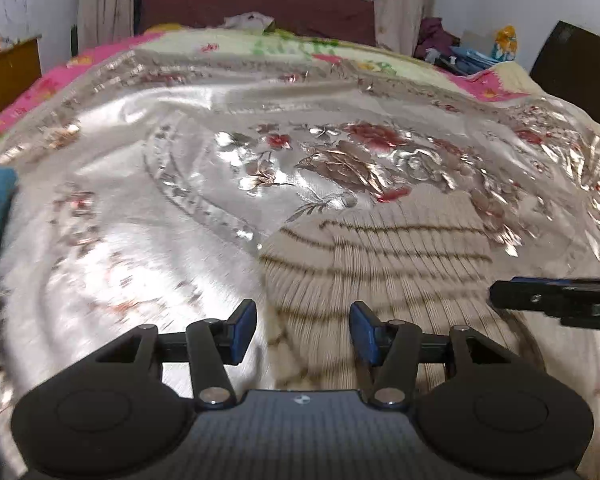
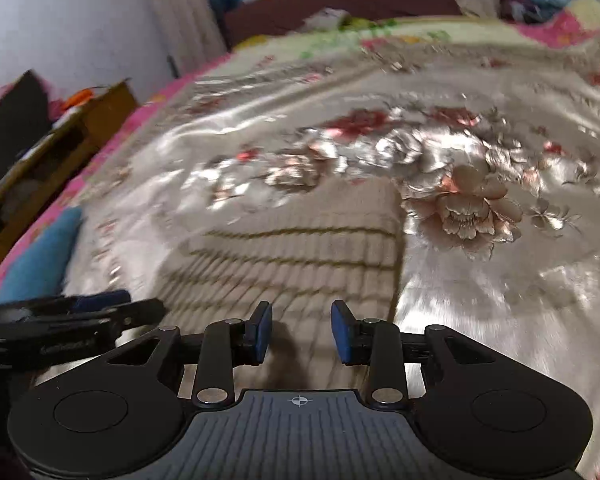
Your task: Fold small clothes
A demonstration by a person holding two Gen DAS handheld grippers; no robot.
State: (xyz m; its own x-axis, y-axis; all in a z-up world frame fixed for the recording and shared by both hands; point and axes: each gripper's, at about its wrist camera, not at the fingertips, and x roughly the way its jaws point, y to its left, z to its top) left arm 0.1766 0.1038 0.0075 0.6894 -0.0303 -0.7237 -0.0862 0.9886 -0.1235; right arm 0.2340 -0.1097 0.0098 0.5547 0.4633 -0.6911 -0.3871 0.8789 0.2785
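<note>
Garment: a beige ribbed knit top with thin dark stripes [image 1: 380, 256], lying flat on the silvery floral bedspread [image 1: 148, 200], already a compact rectangle, so I judge at least one fold is done.
Where it lies: ahead of and below both grippers; the near part runs under their fingertips, the far edge stops short of the embroidered flower cluster [image 2: 464, 208].
Long axis: it appears to run away from the grippers toward the headboard, with the stripes crossing it; blur makes the near edge hard to trace.
Left gripper [image 1: 303, 330]: jaws parted to a middling gap, nothing between the blue pads, hovering over the garment's left edge.
Right gripper [image 2: 301, 332]: jaws parted a little narrower, also empty, above the garment toward its right side, whose edge shows just right of the pads.
Which hand is nearer: neither clearly; they sit side by side, each just visible in the other's view.
Next move, as I judge it: each gripper drops onto its own near corner, so the near edge can go over toward the far edge.
Surroundings: a blue cloth [image 2: 40, 252] well off to the left.
</note>
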